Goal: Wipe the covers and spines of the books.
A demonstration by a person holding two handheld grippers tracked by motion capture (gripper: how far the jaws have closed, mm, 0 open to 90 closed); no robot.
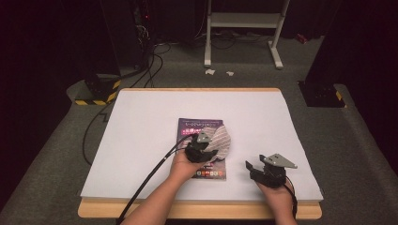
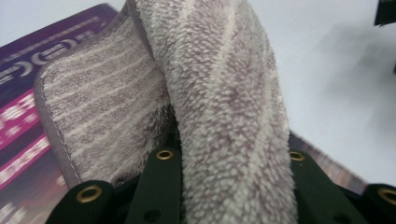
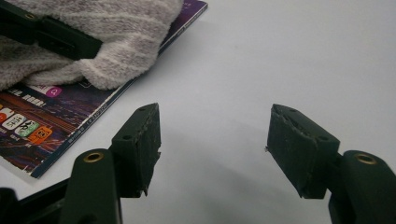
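Right hand-held gripper point(image 1: 256, 168): jaws apart, empty, resting on white desk point(image 1: 141, 140) near front edge; keep clear of wipe path. Left hand-held gripper point(image 1: 201, 149): clamped on fold of striped fleece cloth point(image 2: 224, 102). Cloth lies bunched on purple magazine point(image 1: 187, 129), mid-desk. Advice: keep grip firm, drag cloth flat, light downward pressure, avoid shifting magazine.

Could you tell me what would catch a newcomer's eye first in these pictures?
Most striking is the striped fluffy cloth bunched on a purple magazine at the middle of the white table, pinched in the left hand-held gripper. To its right, the right hand-held gripper rests with jaws wide apart over bare tabletop, holding nothing.
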